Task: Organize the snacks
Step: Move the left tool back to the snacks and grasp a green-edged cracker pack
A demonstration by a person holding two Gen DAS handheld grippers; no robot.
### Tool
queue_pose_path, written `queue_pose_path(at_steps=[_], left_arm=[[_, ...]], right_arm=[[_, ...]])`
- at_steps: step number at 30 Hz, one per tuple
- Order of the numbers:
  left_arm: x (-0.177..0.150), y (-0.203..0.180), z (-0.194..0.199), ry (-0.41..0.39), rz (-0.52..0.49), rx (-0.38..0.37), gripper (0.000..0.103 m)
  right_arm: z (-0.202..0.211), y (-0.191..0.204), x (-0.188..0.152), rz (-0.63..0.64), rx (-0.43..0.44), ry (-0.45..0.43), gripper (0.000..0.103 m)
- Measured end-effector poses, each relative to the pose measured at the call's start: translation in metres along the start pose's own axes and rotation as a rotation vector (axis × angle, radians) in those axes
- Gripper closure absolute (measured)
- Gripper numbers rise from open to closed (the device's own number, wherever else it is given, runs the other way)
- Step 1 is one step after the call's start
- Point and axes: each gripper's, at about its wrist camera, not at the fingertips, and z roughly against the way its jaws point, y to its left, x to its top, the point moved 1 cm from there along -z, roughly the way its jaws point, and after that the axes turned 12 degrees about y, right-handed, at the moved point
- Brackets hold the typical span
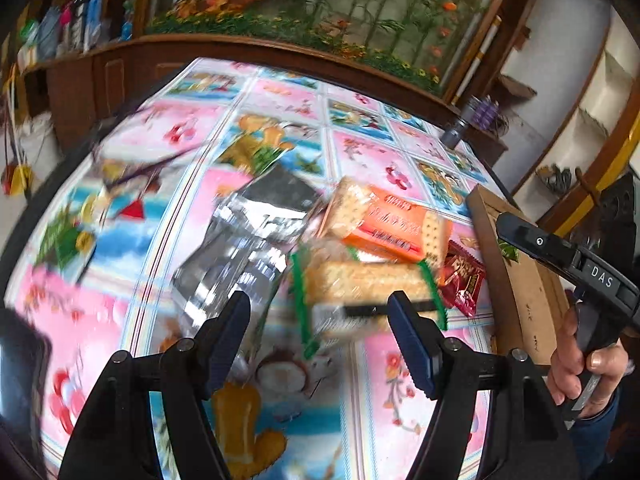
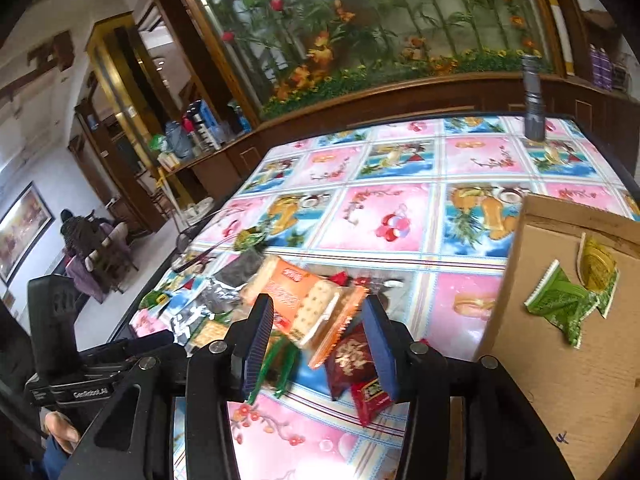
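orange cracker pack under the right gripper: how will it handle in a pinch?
The orange cracker pack looks flat and fairly stiff, so it probably won't flop. Its glossy wrapper may slip on the pads, and the crackers inside could crack under a hard squeeze. It lies tilted across other packets, so a push may slide it.

Pink-and-blue floral tablecloth (image 2: 400,168) (squares), orange cracker pack (image 2: 308,300), dark-red packet (image 2: 352,360).

The snack pile (image 2: 304,304) crowds the middle of the surface (image 2: 400,168), and the cardboard box (image 2: 560,360) walls off its right side. Beyond the pile the surface lies open up to a grey cylinder (image 2: 534,100) standing at the far right edge.
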Motion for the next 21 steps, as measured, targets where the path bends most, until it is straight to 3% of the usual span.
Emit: queue_pose_path(at_steps=[3, 7, 10, 16, 21], left_arm=[[0.021, -0.020, -0.007, 0.020, -0.097, -0.029, 0.020], [0.034, -0.036, -0.036, 0.132, -0.157, -0.071, 0.020], [0.020, -0.048, -0.032, 0.137, -0.250, -0.039, 0.020], [-0.038, -0.072, -0.006, 0.209, -0.448, -0.177, 0.019], [-0.037, -0.081, -0.007, 0.134, -0.459, -0.016, 0.019]], right_arm=[[0.004, -0.014, 0.002, -0.058, 0.029, -0.003, 0.044], [0.004, -0.027, 0.003, -0.108, 0.039, 0.009, 0.044], [0.003, -0.032, 0.004, -0.131, 0.058, 0.023, 0.044], [0.000, -0.033, 0.003, -0.150, 0.082, 0.055, 0.044], [-0.002, -0.030, 0.001, -0.138, 0.062, 0.060, 0.044]])
